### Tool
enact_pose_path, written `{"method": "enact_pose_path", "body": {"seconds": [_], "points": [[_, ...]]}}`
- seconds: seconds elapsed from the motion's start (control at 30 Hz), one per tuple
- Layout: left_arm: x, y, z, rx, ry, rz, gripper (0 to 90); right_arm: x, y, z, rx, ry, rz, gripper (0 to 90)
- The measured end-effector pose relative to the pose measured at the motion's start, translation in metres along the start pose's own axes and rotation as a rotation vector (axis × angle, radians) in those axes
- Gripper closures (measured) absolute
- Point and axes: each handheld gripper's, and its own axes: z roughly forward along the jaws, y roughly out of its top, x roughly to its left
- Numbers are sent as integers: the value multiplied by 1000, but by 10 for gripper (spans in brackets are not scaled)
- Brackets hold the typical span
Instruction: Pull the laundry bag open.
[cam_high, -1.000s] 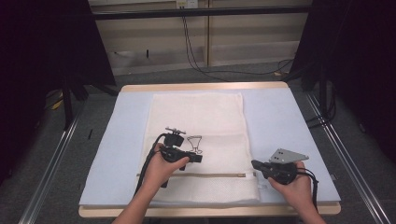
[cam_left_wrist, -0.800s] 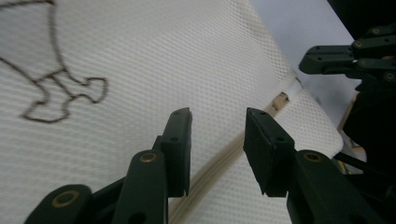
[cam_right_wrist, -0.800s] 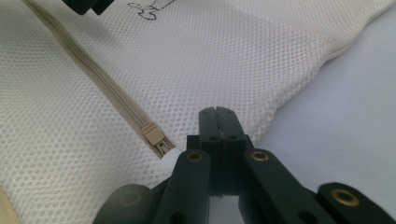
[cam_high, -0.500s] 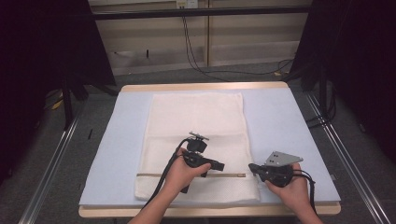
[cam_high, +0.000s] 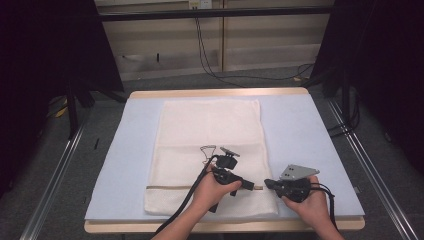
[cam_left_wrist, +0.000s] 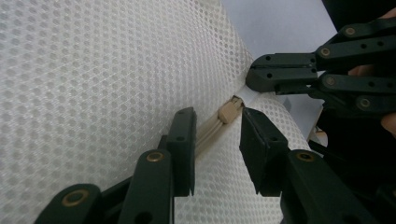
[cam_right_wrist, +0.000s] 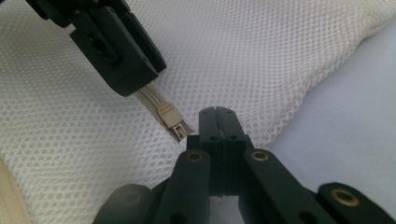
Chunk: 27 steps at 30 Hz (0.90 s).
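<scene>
**Zipper pull lined up between spread jaws on mesh bag**

Pale blue padding covered the desk (cam_high: 310, 130), and along its near edge two forearms came in, each hand carrying one hand-held gripper. Nearest on the right, the right hand-held gripper (cam_right_wrist: 217, 122) had its jaws pressed together on the corner of the white mesh laundry bag (cam_high: 210, 145), pinning the fabric just past the end of the zipper (cam_high: 165, 187). Beside it, the left hand-held gripper (cam_left_wrist: 215, 135) stood spread, its jaws having just been closing, with the beige zipper pull (cam_left_wrist: 229, 110) lying between them but not yet pinched. The bag lay flat in the middle of the desk, its zipper running across the near end.

By the look of it, the step in hand was taking hold of the pull while the other gripper anchored the bag. The next move called for closing squarely on the small slider, then drawing it along the zipper line without lifting the mesh.

Counted: one bag, one zipper, one pull, two hand-held grippers. Farther off, cables hung down the back wall.
</scene>
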Motion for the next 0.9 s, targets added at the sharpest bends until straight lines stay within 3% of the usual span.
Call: {"method": "enact_pose_path", "body": {"seconds": [0.17,0.2,0.27,0.33,0.37,0.4,0.43,0.47,0.5,0.53,0.57,0.6,0.7,0.77,0.83,0.9], "points": [[-4,2,9,-1,17,-17,699,0,-2,1,5,2,11,900],[-4,3,11,3,-2,-22,706,-1,-3,2,3,6,15,900],[-6,4,14,-12,-1,-47,714,-1,-3,2,4,5,25,900],[-6,5,16,-1,-6,-39,730,-1,-4,2,2,7,26,900],[-8,5,19,-19,-15,-70,736,0,-4,3,1,5,26,900],[-7,5,20,-3,-29,-55,740,0,-4,3,0,5,29,900],[-9,5,23,-5,-43,-80,749,0,-5,3,0,5,31,900],[-9,5,26,9,-58,-75,750,-1,-5,3,1,9,35,900],[-11,5,30,0,-41,-75,767,0,-5,3,3,6,40,900],[-12,6,31,-8,-46,-93,795,0,-5,3,4,6,40,900],[-14,7,33,-21,-34,-136,817,0,-5,3,4,3,40,900],[-12,7,32,-8,-44,-123,842,0,-5,3,4,2,43,900],[-9,7,32,-1,-54,-139,860,0,-6,3,-1,9,49,900],[-9,8,31,23,-48,-103,867,-1,-7,3,1,13,55,900],[-9,9,31,18,-59,-139,872,0,-7,3,0,11,54,900],[-8,9,30,28,-52,-130,874,0,-8,3,-2,14,49,900]]}}
